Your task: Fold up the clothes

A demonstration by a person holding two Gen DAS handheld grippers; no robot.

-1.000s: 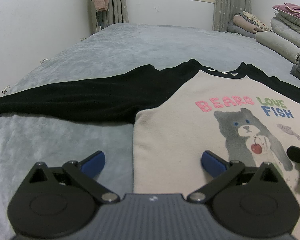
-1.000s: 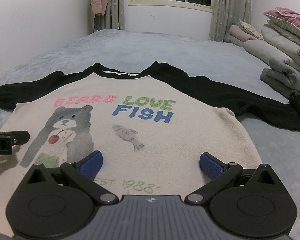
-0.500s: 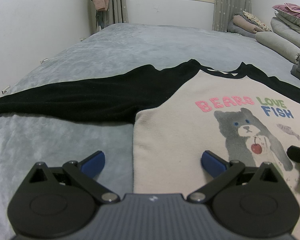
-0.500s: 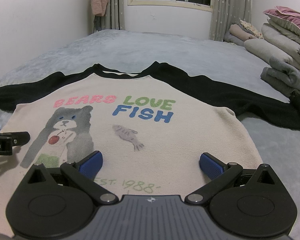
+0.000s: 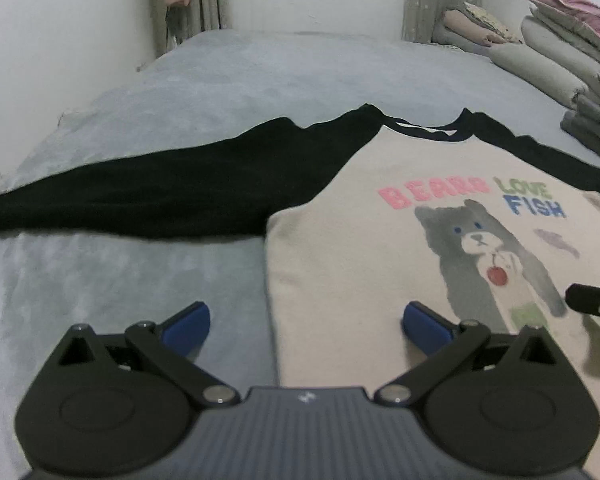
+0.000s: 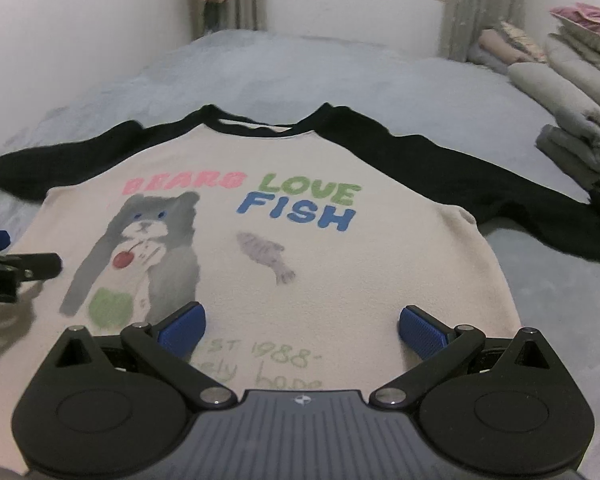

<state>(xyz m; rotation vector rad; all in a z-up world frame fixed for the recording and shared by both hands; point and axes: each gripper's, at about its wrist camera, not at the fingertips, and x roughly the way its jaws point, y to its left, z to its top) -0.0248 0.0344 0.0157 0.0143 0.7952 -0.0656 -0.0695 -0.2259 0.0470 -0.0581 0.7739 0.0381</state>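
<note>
The folding is not yet begun, judging by how things are lying: the long-sleeved shirt (image 6: pixel 300 240) is resting flat and face up on the grey bed (image 5: pixel 260 80), its cream body fully spread, with no part turned over. Both black sleeves are stretching straight out sideways, the left sleeve (image 5: pixel 160 196) reaching toward the wall side and the right sleeve (image 6: pixel 500 184) running toward a stack of folded bedding (image 6: pixel 572 92) at the bed's far right edge. Every fold appears to be still ahead: sleeves in, sides in, then the body doubled.

The shirt is pointing away from the person, collar toward the window end of the bed and hem nearest the cameras, so the printed words are reading upright in both views. The body's long axis is running from hem to collar; with sleeves outstretched, the garment's widest span is lying crosswise, from cuff to cuff.

The left gripper (image 5: pixel 306 320) is hovering low over the shirt's left side edge, one blue pad over the bare bed and the other over the cream cloth, jaws standing wide apart and holding nothing. The right gripper (image 6: pixel 302 326) is hovering above the hem region, over the faint green lettering, its jaws likewise spread wide and empty. Neither is visibly touching the fabric
</note>
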